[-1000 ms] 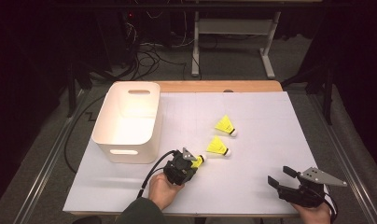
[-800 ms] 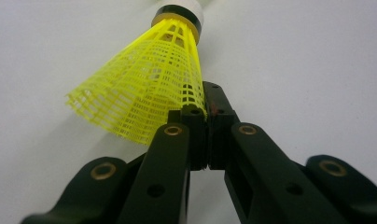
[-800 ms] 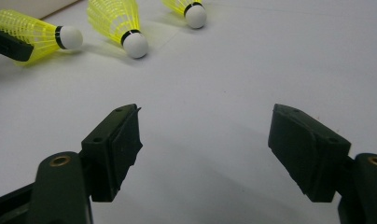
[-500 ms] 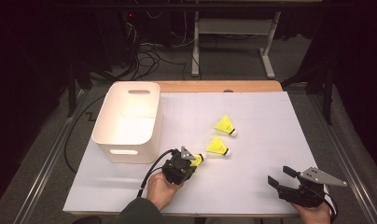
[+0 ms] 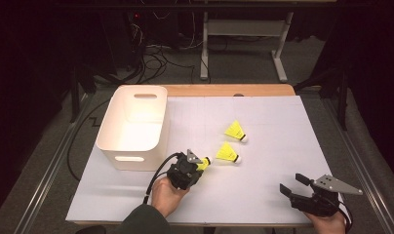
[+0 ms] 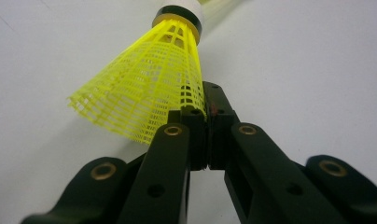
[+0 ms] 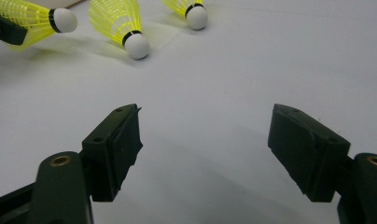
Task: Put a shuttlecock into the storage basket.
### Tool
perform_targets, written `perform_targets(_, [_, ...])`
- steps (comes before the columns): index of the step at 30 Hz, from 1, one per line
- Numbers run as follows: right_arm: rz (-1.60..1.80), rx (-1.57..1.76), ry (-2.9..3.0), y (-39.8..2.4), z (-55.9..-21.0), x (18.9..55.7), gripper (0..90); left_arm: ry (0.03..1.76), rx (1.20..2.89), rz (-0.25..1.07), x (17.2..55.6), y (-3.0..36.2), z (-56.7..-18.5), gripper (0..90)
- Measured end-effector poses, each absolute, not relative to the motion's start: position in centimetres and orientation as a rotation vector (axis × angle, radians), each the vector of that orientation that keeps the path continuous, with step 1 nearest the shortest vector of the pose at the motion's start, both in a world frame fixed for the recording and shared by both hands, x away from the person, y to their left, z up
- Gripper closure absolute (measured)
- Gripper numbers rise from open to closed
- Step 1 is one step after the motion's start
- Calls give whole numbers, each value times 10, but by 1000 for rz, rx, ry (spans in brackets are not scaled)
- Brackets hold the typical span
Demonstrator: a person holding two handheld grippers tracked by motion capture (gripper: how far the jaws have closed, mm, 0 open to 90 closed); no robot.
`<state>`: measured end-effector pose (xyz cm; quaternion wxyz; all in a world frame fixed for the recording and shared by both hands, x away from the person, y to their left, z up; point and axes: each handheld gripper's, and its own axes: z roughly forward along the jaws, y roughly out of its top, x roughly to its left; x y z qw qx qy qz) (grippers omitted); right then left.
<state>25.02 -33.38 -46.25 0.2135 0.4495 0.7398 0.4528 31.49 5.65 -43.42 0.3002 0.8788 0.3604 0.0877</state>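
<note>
Gripping point: left gripper (image 6: pixel 206 135) has its two black jaws pressed nearly together, pinching the rim of the yellow mesh skirt of the held shuttlecock (image 6: pixel 144 88)
Held shuttlecock: skirt flares out to the left of the jaws in the left gripper view, while the white cork tip with its dark band points away from the camera, over the white sheet
Left gripper from above: it sits in the person's left hand (image 5: pixel 167 194) near the front of the table, just off the front right corner of the bin, with the yellow skirt showing at its tip
Right gripper (image 7: pixel 205 149): jaws stand wide apart with nothing between them, bare white sheet showing in the gap
Right gripper from above: it rests low at the front right of the sheet, well apart from the left gripper
Nearer loose shuttlecock (image 5: pixel 227 153): lies on its side just beyond and to the right of the left gripper's tip, cork toward the right
Farther loose shuttlecock (image 5: pixel 235 131): lies on its side a little farther back and right, apart from the nearer one
White bin (image 5: pixel 118 146): stands on the left part of the table with handle slots in its end walls
White sheet (image 5: pixel 278 146): covers most of the tabletop, a strip of wood showing along the far edge
</note>
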Motion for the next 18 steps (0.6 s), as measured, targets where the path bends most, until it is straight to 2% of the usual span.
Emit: perform_targets(18, [1251,1243,2056,-333,-463,250,259,1009,2323,260,327,63,-425,887])
